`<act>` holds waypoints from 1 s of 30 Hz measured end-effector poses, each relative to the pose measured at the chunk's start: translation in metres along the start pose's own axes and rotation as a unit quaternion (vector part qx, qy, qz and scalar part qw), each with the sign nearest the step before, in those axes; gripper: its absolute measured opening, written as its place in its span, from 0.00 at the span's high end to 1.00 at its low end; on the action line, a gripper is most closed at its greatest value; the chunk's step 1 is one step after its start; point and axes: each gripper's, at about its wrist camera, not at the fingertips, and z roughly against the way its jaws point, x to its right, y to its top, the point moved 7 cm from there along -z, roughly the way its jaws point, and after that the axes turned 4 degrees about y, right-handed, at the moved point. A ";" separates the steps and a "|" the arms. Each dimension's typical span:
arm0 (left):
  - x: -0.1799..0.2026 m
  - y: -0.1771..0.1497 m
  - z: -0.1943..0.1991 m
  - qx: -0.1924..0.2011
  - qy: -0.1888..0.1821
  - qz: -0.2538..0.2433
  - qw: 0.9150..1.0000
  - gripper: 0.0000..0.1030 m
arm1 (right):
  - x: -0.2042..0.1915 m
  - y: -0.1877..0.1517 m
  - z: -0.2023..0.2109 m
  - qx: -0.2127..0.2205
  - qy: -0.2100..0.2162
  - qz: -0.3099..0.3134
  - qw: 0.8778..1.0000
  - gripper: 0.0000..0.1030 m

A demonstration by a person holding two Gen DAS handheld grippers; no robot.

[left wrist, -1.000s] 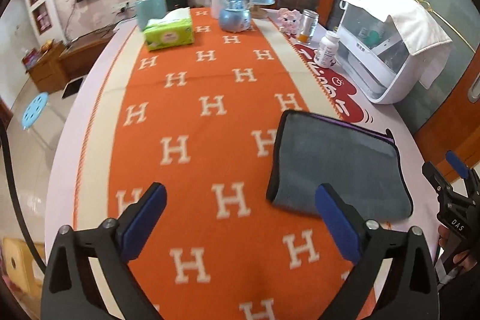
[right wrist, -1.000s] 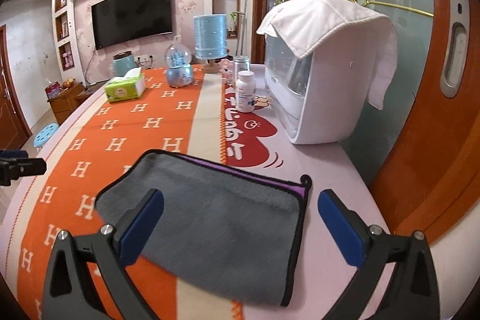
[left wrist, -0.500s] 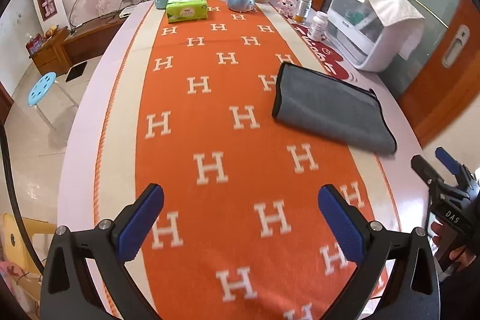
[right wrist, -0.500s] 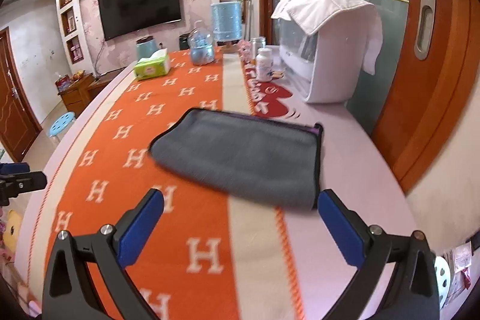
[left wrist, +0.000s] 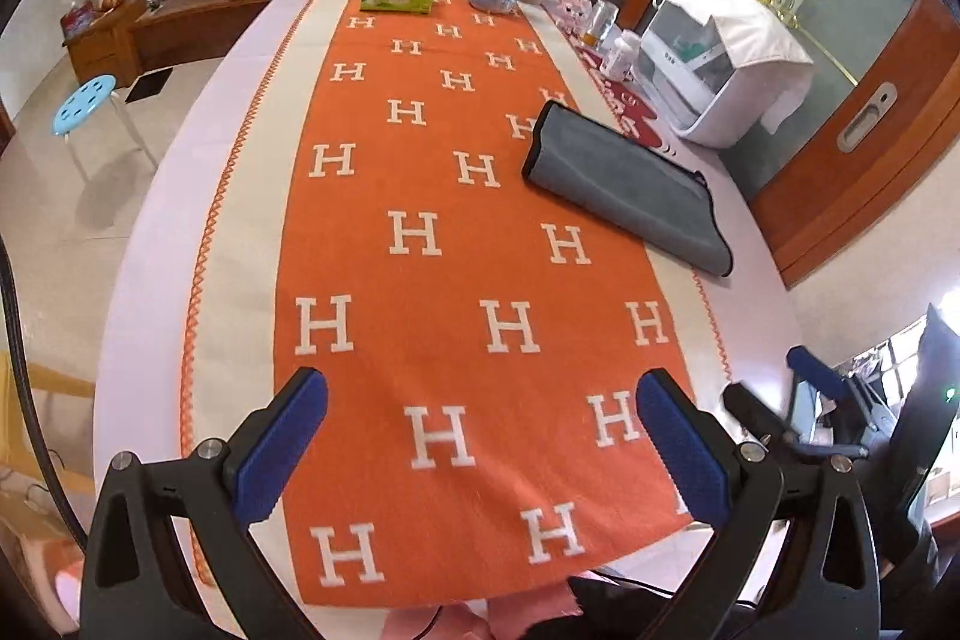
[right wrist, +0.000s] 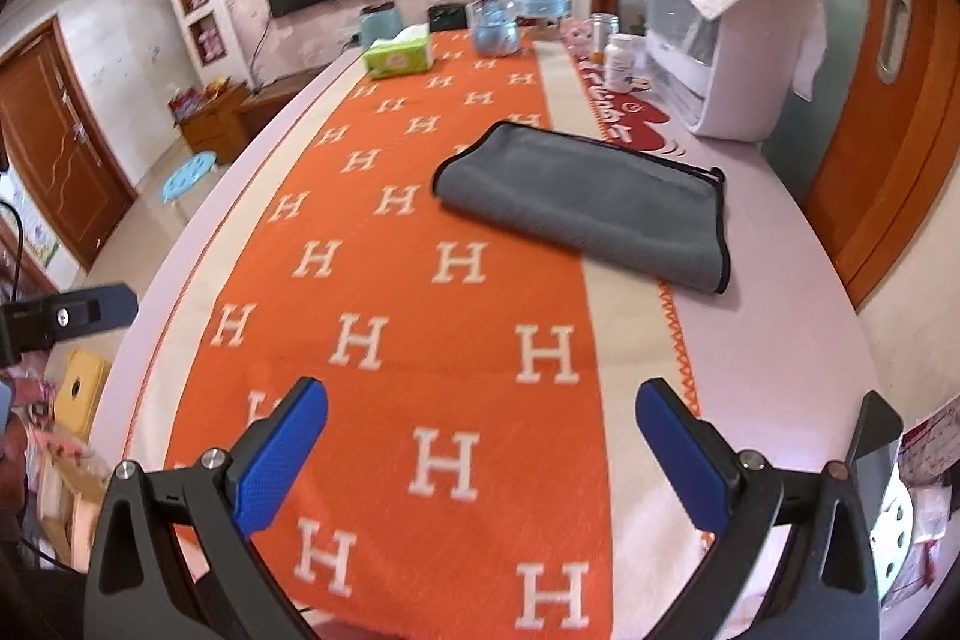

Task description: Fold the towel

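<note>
Both grippers are pulling back from the folded grey towel (left wrist: 627, 187) (right wrist: 591, 205), which was lying right between their fingers a second ago and is now sitting well apart from them, farther up the table (left wrist: 162, 220) (right wrist: 780, 316). It is resting folded on the right edge of the orange runner (left wrist: 444, 280) (right wrist: 414, 292), partly overhanging onto the bare surface near the white appliance (left wrist: 714, 64) (right wrist: 732, 46). The left gripper (left wrist: 480, 451) and the right gripper (right wrist: 480, 451) are both hanging over the near edge with jaws spread wide, gripping nothing.
</note>
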 end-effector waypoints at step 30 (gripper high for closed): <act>0.036 -0.008 0.101 0.098 0.135 0.045 0.985 0.01 | -0.021 0.018 0.088 -0.012 0.060 -0.011 0.998 0.00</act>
